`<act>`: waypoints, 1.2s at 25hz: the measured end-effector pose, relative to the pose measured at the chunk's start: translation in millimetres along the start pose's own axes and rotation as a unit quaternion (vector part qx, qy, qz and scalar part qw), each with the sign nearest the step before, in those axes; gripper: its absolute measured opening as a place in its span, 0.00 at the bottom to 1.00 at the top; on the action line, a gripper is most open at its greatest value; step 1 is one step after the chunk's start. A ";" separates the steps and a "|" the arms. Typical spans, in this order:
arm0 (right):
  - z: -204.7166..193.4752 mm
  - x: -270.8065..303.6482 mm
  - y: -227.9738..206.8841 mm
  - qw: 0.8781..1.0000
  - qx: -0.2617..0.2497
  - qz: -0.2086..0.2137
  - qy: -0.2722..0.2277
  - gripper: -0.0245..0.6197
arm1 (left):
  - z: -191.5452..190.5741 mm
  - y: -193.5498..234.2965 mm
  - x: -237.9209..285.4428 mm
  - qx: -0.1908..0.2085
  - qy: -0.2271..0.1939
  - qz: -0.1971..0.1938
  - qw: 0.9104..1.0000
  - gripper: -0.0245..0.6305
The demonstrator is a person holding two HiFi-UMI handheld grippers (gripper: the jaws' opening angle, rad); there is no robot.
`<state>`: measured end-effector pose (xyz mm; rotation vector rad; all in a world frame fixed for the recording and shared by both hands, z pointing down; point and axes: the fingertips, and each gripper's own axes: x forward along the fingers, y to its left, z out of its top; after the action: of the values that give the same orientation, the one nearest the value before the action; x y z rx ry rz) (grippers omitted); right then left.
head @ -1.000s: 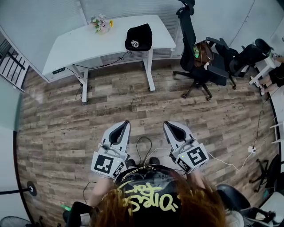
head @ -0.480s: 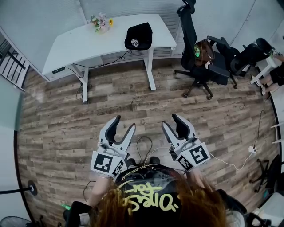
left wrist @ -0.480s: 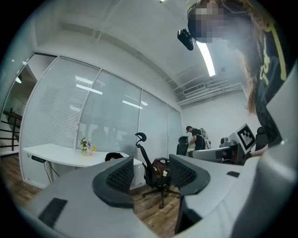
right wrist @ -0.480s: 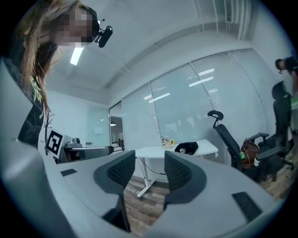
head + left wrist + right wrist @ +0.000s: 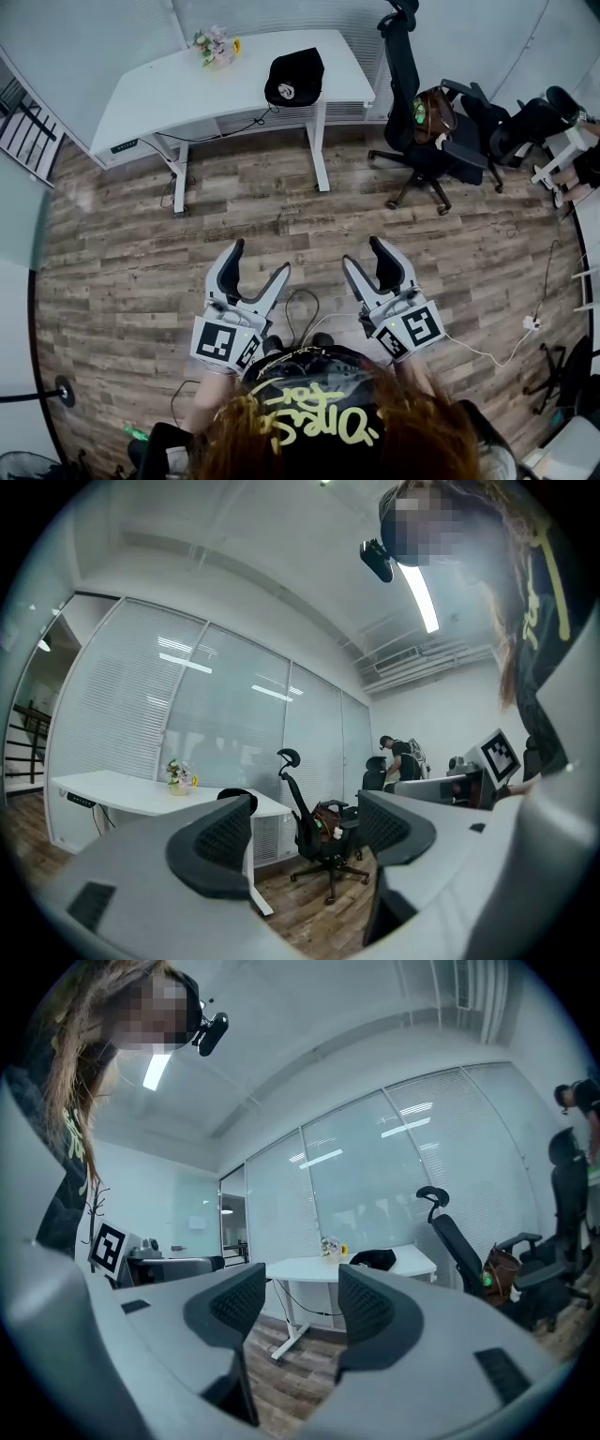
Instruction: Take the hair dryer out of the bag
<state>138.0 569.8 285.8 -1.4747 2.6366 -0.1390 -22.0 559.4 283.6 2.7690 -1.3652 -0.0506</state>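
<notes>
A black bag (image 5: 293,78) lies on the right half of the white desk (image 5: 169,94), far ahead of me; the hair dryer is not visible. The bag also shows small in the right gripper view (image 5: 375,1259) and partly behind a jaw in the left gripper view (image 5: 228,797). Held level over the wooden floor, my left gripper (image 5: 257,263) has its jaws opening wide with nothing between them. My right gripper (image 5: 367,258), beside it, is also opening and empty. Both are well short of the desk.
A small flower pot (image 5: 212,47) stands at the desk's back. Black office chairs (image 5: 422,122) with a brown backpack (image 5: 429,111) stand to the right of the desk. Cables (image 5: 305,319) trail on the floor by my feet. A person (image 5: 401,759) stands at the far right.
Both grippers went from shut to open. The right gripper shifted slightly forward; the left stayed in place.
</notes>
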 end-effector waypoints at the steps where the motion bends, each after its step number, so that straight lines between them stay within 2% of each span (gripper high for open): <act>1: 0.5 -0.7 -2.2 1.000 -0.001 0.001 -0.001 0.39 | 0.0 -0.8 2.1 0.001 -0.004 0.000 1.000 0.58; 7: 13.0 -2.6 -16.2 1.000 -0.002 0.017 -0.019 0.39 | -4.9 -12.5 17.8 0.004 -0.005 -0.005 1.000 0.58; 17: -19.5 -9.4 -43.2 0.999 0.012 0.032 0.023 0.39 | -14.9 -26.8 24.6 -0.010 -0.010 0.016 1.000 0.56; 22: -20.5 17.4 -45.6 0.999 0.019 0.041 0.018 0.39 | -22.4 -2.2 37.5 -0.017 -0.002 0.018 1.000 0.54; 30: -6.3 95.8 -65.1 0.999 0.017 0.027 -0.005 0.39 | -7.2 61.3 97.6 -0.002 -0.013 -0.010 1.000 0.53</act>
<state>142.2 454.3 295.4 -1.3877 2.6494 -0.1696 -10.7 444.9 294.1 2.7898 -1.3411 -0.0895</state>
